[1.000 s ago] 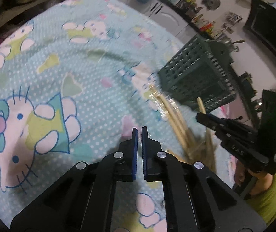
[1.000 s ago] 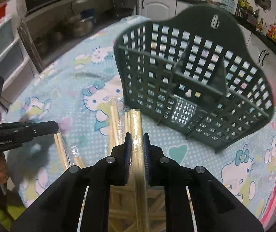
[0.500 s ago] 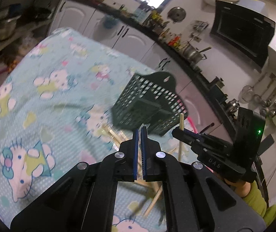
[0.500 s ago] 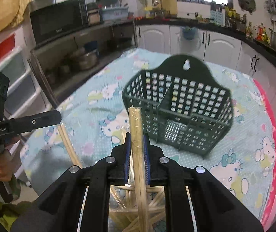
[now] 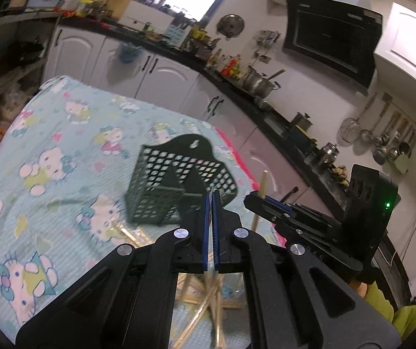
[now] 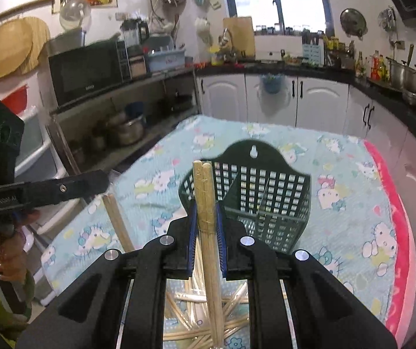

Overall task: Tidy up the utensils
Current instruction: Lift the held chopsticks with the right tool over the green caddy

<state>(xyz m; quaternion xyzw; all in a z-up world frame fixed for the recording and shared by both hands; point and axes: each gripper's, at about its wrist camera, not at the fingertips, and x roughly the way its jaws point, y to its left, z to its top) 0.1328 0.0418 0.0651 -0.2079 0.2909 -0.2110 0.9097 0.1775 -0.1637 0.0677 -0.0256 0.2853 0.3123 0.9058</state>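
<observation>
A dark green slotted utensil basket [image 5: 175, 186] [image 6: 266, 200] stands on the cartoon-print tablecloth [image 5: 62, 151]. My right gripper [image 6: 206, 203] [image 5: 254, 197] is shut on a wrapped pair of wooden chopsticks [image 6: 203, 186] [image 5: 262, 184], held up in front of the basket. My left gripper [image 5: 211, 196] [image 6: 103, 180] is shut with nothing visible between its blue pads. Another chopstick pair [image 6: 117, 221] shows just under its tip; I cannot tell whether it hangs from it. A pile of chopsticks [image 6: 196, 299] [image 5: 208, 296] lies on the cloth below both grippers.
Kitchen counters and white cabinets [image 6: 280, 99] run behind the table. A shelf with a microwave [image 6: 88, 69] and pots stands at the left. The cloth's pink edge [image 6: 400, 221] marks the table's right side. A hand in a green sleeve [image 6: 7, 250] holds the left gripper.
Both grippers have risen well above the table, so the basket and cloth look smaller. The right gripper has lifted its chopstick pair off the pile. The left gripper stayed shut.
</observation>
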